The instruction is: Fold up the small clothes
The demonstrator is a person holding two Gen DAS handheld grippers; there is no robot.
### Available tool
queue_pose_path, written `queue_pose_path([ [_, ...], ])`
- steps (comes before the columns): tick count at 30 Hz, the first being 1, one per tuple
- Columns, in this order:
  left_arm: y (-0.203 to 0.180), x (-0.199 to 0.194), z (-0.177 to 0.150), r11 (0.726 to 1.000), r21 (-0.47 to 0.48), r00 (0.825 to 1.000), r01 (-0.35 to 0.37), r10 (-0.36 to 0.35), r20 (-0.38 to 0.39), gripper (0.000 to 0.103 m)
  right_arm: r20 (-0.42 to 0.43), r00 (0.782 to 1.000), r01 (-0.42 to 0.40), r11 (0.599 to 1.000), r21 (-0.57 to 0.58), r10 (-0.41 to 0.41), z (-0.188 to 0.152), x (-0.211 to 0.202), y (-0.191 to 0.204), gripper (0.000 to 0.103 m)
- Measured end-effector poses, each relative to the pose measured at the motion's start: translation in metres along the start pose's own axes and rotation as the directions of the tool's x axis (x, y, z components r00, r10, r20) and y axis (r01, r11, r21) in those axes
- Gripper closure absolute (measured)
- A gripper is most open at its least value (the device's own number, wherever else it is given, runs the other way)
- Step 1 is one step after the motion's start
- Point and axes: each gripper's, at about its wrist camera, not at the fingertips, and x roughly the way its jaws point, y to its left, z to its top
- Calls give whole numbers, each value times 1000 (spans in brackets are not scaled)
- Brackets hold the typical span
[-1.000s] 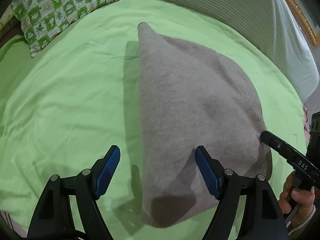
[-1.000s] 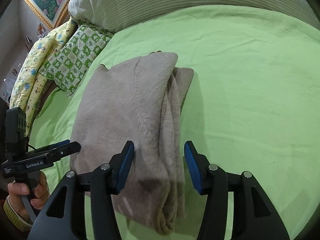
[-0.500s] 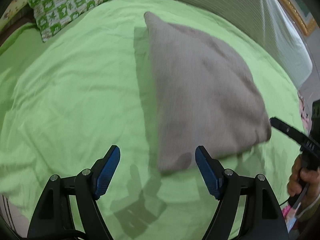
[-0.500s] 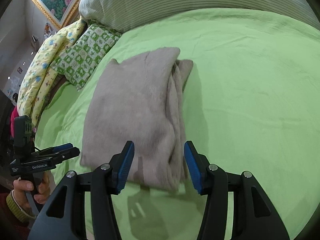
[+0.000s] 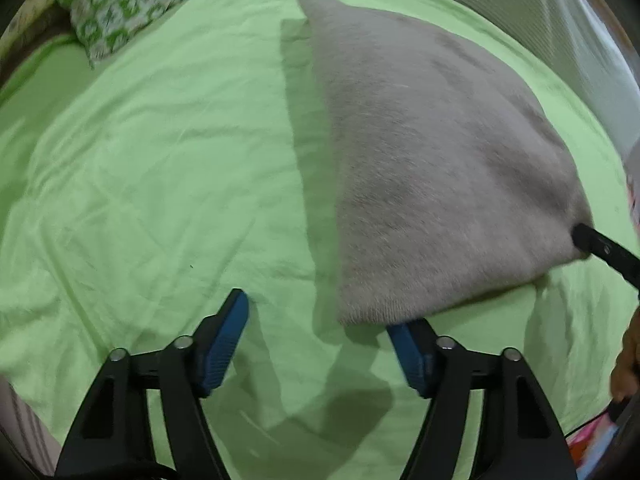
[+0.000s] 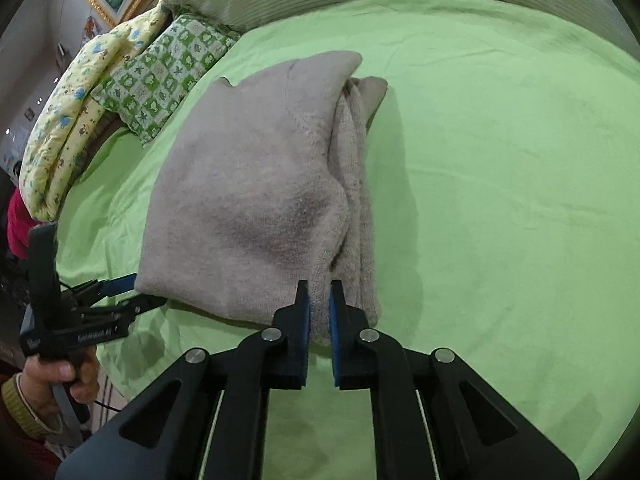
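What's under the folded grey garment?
The green bedsheet, showing on every side of the folded grey garment. Whatever lies directly beneath or between its folds is covered.

The folded grey garment (image 5: 432,168) is motion-blurred in the left wrist view; its near hem hides one blue pad (image 5: 412,350) tip (the inner one), and the person's hand (image 5: 626,360) is cropped.

The right hand-held gripper (image 6: 319,308) pinches the near edge of the folded grey garment (image 6: 256,200) on the green bedsheet (image 6: 500,184).

garment (image 6: 256,184) on bedsheet (image 6: 500,160) | pillow (image 6: 160,76) behind-left | right claw (image 6: 319,312) at near edge
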Motion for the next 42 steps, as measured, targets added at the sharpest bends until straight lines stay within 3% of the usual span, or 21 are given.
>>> queue_pose_path([
  [2, 3, 1, 1, 1000, -15, 1000, 4, -4, -4, 36, 26, 1000, -2, 1000, 4, 2, 3, -8, -3, 96],
  [10, 3, 7, 3, 1000, 27, 1000, -16, 16, -19, 36, -77, 996, 46, 997, 58, -41, -9, 23, -23, 96],
  [13, 1, 0, 3, 1000, 30, 1000, -6, 7, -24, 37, -80, 996, 48, 995, 90, -41, -4, 18, -24, 88],
  [18, 9, -27, 1, 999, 29, 1000, 21, -21, 9, 36, 6, 999, 31, 995, 92, -32, 13, -9, -22, 86],
  [24, 17, -48, 10, 997, -37, 996, 67, -64, 67, 32, 58, 998, -10, 998, 65, 6, 34, -16, -10, 86],
  [28, 13, -58, 17, 994, -58, 991, 93, -87, 105, 28, 56, 998, -8, 1000, 23, 6, 37, -11, 4, 75],
  [31, 6, -71, 15, 992, -50, 984, 112, -104, 147, 25, 67, 997, -34, 999, -15, 35, 35, -12, 13, 73],
  [36, -9, -77, 10, 993, -32, 980, 116, -109, 165, 24, 36, 998, -53, 998, -26, 54, 30, -3, 14, 72],
  [39, -21, -80, 6, 995, -1, 980, 98, -96, 174, 23, -27, 1000, 5, 1000, 3, -5, 23, 13, 4, 69],
  [42, -30, -82, 2, 996, 37, 982, 82, -88, 167, 20, -49, 999, 12, 998, 61, -9, 16, 17, -9, 69],
])
